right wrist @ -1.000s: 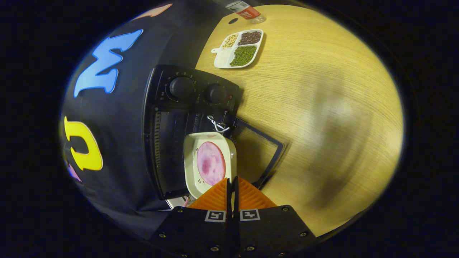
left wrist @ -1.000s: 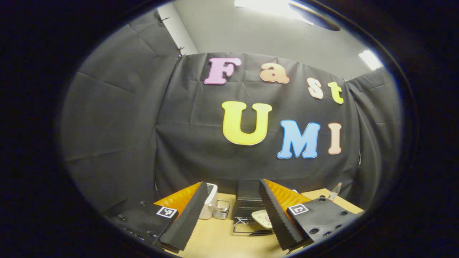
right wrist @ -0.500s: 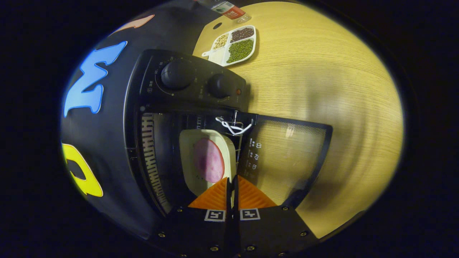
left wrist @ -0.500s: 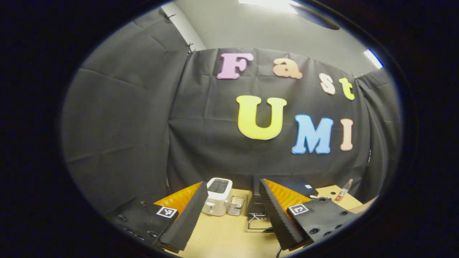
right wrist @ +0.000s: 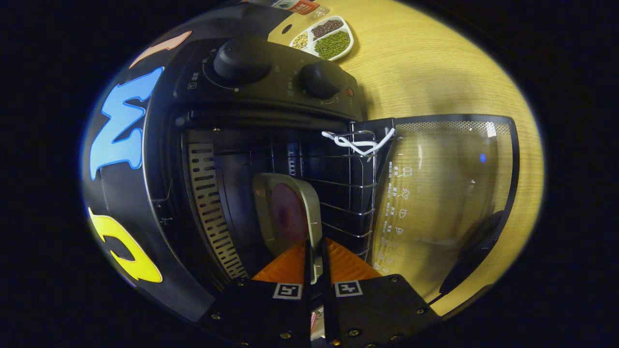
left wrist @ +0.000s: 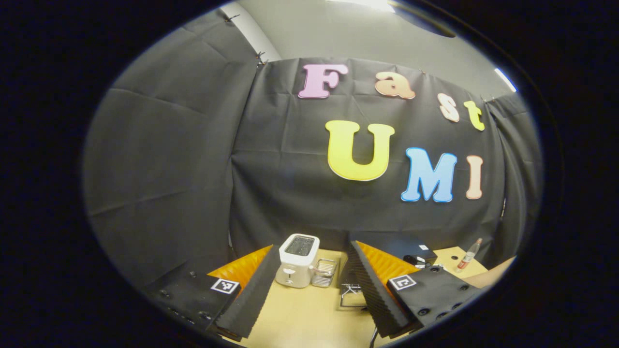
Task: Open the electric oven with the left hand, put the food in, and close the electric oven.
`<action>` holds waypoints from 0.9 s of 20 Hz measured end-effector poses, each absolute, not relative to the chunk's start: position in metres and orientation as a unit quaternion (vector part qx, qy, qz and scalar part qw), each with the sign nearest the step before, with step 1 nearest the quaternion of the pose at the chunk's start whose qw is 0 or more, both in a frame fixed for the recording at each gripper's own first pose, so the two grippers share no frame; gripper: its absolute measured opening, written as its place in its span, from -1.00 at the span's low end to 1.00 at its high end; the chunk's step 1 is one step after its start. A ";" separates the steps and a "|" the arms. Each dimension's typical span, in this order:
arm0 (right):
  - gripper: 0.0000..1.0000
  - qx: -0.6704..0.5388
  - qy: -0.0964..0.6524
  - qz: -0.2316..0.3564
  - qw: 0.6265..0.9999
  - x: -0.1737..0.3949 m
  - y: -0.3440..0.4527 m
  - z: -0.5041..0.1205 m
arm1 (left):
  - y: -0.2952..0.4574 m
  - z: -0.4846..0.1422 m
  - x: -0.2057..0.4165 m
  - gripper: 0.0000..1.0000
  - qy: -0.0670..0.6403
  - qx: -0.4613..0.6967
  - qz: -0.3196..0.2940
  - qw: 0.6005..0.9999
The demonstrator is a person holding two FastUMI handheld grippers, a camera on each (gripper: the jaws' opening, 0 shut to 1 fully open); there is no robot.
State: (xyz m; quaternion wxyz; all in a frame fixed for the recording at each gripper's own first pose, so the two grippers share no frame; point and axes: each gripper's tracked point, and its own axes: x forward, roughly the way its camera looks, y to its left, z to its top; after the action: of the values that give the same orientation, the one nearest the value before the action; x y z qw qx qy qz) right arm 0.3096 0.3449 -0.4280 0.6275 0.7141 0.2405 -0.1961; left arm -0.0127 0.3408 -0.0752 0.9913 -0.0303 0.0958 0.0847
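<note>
Wood-grain table (right wrist: 449, 72) under an electric oven (right wrist: 271, 87), door (right wrist: 449, 193) folded flat and open. Right gripper (right wrist: 315, 261) clamped tight on the near rim of a cream plate (right wrist: 309, 212), both fingers pressing it, slot between them barely a sliver. Plate carrying a pink slice of food (right wrist: 289, 212), tilted on edge in the right gripper view and already inside the oven cavity, above the wire rack (right wrist: 338, 193). White printed icons on the door glass, too small to read. Two knobs (right wrist: 242, 60) on the control panel. Divided dish of beans (right wrist: 324, 38) farther back on the table.

Left gripper (left wrist: 309, 285) spread wide, holding nothing, raised above the table and aimed at the black cloth wall. Beyond its fingers a white toaster (left wrist: 297, 261) beside a small wire basket (left wrist: 324, 273); bottle (left wrist: 469, 253) off to the right.
</note>
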 end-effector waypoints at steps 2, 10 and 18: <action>-0.40 0.719 0.247 -0.174 0.626 0.307 0.348 -0.425 | 0.335 -0.075 -0.006 1.00 0.094 -0.032 0.077 0.992; -0.35 0.589 0.323 -0.102 0.734 0.233 0.320 -0.403 | 0.290 -0.079 0.025 1.00 0.088 -0.045 0.017 0.995; -0.34 0.306 0.306 -0.051 0.900 0.160 0.218 -0.348 | 0.230 -0.088 0.043 1.00 0.094 -0.048 -0.036 0.994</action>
State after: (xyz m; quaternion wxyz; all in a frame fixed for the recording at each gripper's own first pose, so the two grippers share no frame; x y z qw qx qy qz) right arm 0.1603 0.2182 -0.3476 0.8999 0.3061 0.3064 -0.0506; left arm 0.0434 0.2297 -0.0878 0.9938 -0.0480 0.0937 -0.0355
